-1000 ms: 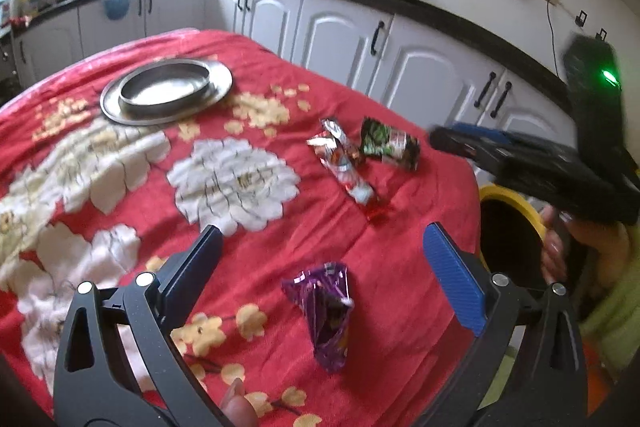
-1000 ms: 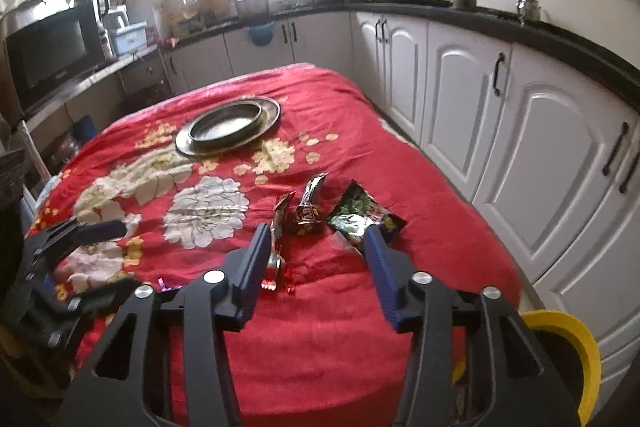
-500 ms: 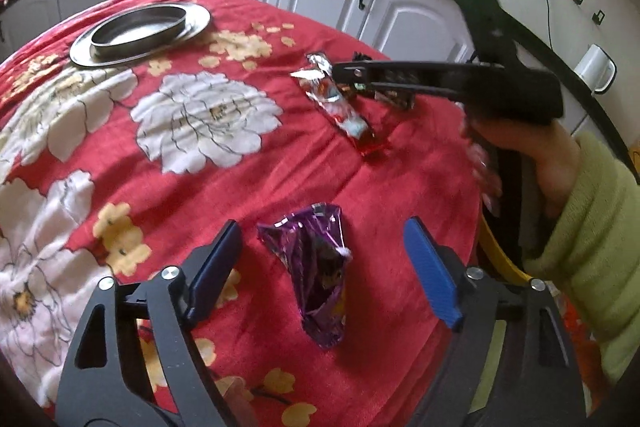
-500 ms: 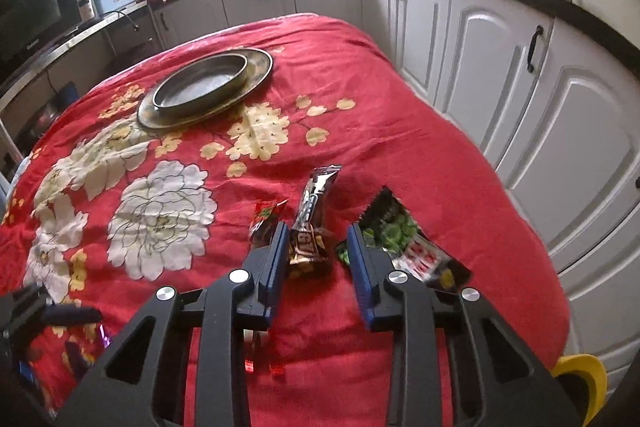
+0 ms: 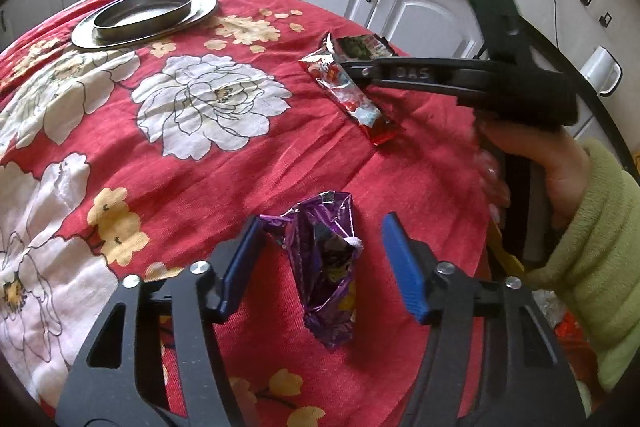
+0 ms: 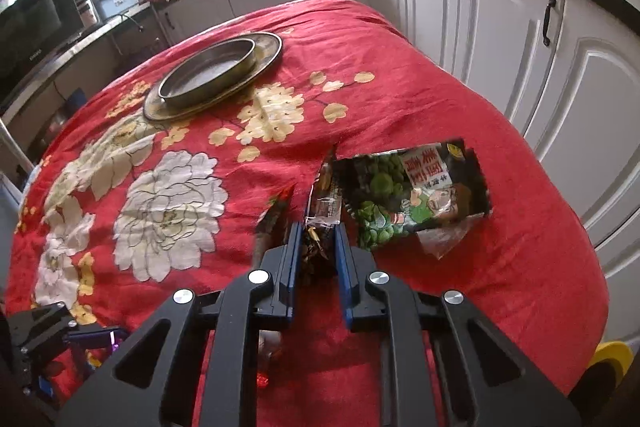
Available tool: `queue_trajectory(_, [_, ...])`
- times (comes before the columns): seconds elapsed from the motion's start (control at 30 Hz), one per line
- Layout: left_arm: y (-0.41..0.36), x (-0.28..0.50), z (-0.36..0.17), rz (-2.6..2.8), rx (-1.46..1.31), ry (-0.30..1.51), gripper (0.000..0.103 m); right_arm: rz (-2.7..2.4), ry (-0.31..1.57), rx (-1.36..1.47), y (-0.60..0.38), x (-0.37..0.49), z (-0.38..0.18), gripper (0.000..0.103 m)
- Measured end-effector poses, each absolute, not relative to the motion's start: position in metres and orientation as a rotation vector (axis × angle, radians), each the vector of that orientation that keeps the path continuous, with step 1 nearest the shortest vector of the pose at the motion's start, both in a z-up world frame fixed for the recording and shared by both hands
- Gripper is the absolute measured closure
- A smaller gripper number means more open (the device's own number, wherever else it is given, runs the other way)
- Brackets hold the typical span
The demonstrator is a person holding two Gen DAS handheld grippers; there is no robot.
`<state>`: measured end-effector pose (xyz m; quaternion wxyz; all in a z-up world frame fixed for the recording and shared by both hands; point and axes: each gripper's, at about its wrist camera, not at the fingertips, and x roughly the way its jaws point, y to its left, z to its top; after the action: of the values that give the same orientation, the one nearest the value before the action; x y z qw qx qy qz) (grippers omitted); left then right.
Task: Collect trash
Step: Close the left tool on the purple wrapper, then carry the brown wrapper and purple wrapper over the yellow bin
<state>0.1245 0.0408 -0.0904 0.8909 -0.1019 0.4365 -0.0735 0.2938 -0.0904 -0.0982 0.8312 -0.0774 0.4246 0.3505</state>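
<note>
While the left gripper (image 5: 322, 263) hangs wide open around a purple wrapper (image 5: 324, 267), the right gripper (image 6: 316, 247) is pinched nearly shut on a dark snack wrapper (image 6: 320, 223).

Purple wrapper lies crumpled on the red floral tablecloth (image 5: 180, 163) between the blue pads (image 5: 402, 275), left pad close to its edge, contact unclear, right pad apart. In the right wrist view the dark wrapper sits between both pads, its far end sticking out past the tips; just left of it a red wrapper (image 6: 274, 217), just right a green pea snack bag (image 6: 412, 199) flat on the cloth. Left view shows the red wrapper (image 5: 352, 95) long and lying flat under the right gripper's finger. Farther back a metal pan (image 6: 210, 75) sits on a metal plate (image 6: 264, 61). Beyond: white cabinets (image 6: 508, 27), yellow bin rim (image 6: 610, 353) off the table edge.
</note>
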Motion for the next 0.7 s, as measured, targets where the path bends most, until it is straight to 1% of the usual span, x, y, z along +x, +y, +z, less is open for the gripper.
queue_trajectory(0.07, [0.041, 0.123, -0.091, -0.150, -0.204, 0.909, 0.060, 0.748, 0.886, -0.156, -0.095, 0.289, -0.094, 0.088])
queue_trajectory(0.1, [0.040, 0.123, -0.091, -0.148, -0.200, 0.910, 0.066, 0.752, 0.882, -0.150, -0.098, 0.286, -0.091, 0.088])
queue_trajectory(0.33, [0.038, 0.122, -0.089, -0.151, -0.187, 0.903, 0.071, 0.775, 0.866, -0.107, -0.120, 0.266, -0.078, 0.088])
queue_trajectory(0.7, [0.034, 0.116, -0.068, -0.162, -0.197, 0.834, 0.072, 0.853, 0.872, -0.084, -0.143, 0.223, -0.061, 0.088])
